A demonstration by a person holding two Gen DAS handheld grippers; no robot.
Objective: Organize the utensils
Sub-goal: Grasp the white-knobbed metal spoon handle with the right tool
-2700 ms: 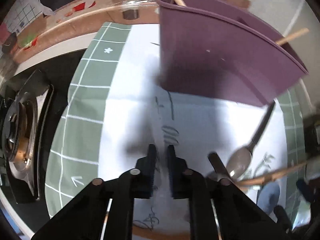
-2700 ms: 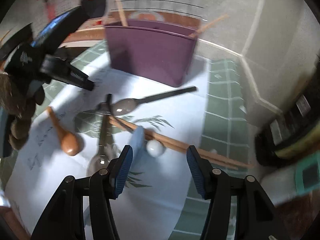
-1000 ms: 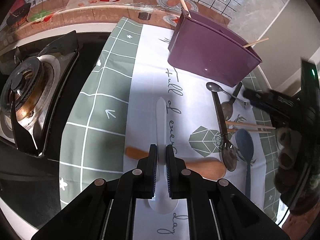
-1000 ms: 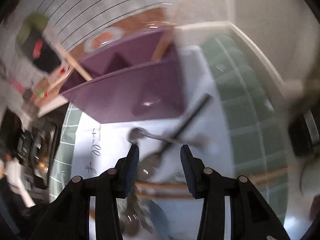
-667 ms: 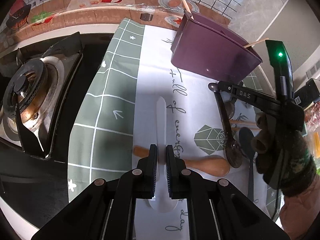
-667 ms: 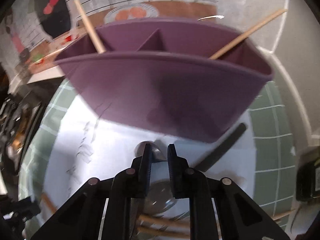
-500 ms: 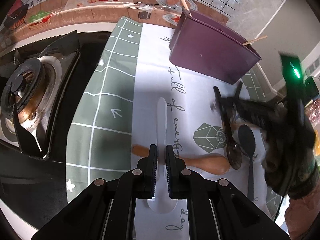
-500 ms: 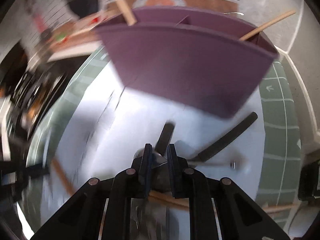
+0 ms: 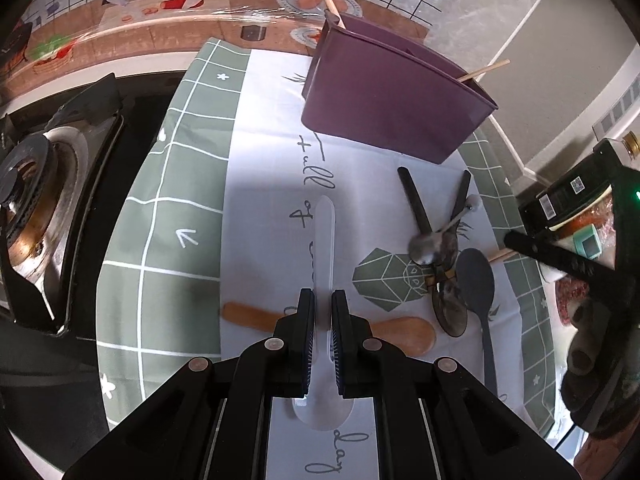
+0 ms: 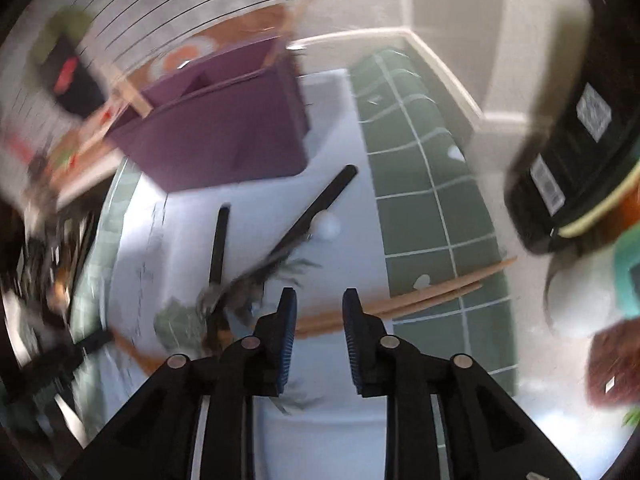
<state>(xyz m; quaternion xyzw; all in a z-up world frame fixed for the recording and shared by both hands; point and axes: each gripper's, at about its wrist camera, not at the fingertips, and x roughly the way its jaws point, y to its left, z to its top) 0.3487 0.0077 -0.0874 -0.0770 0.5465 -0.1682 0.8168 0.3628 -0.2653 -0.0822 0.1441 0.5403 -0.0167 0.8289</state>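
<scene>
My left gripper (image 9: 322,304) is shut on a white plastic spoon (image 9: 325,240), held above the mat with its handle pointing away. The purple divided utensil holder (image 9: 392,112) stands at the far side with wooden chopsticks in it. On the mat lie a small metal spoon (image 9: 426,248), black-handled spoons (image 9: 416,204), a grey spoon (image 9: 476,280) and a wooden spoon (image 9: 404,332). My right gripper (image 10: 318,308) is open and empty above a pair of chopsticks (image 10: 424,296). The right wrist view is blurred; the holder (image 10: 224,128) shows at upper left.
A gas stove (image 9: 44,184) sits left of the green-and-white mat (image 9: 168,208). A dark box (image 10: 576,152) and other containers stand at the right edge near the wall corner. The right gripper's body (image 9: 592,264) shows at the right of the left wrist view.
My right gripper closed on the small metal spoon, dragged it toward the pile, then opened and pulled back to the right. My left gripper stayed shut on the white spoon, barely moving.
</scene>
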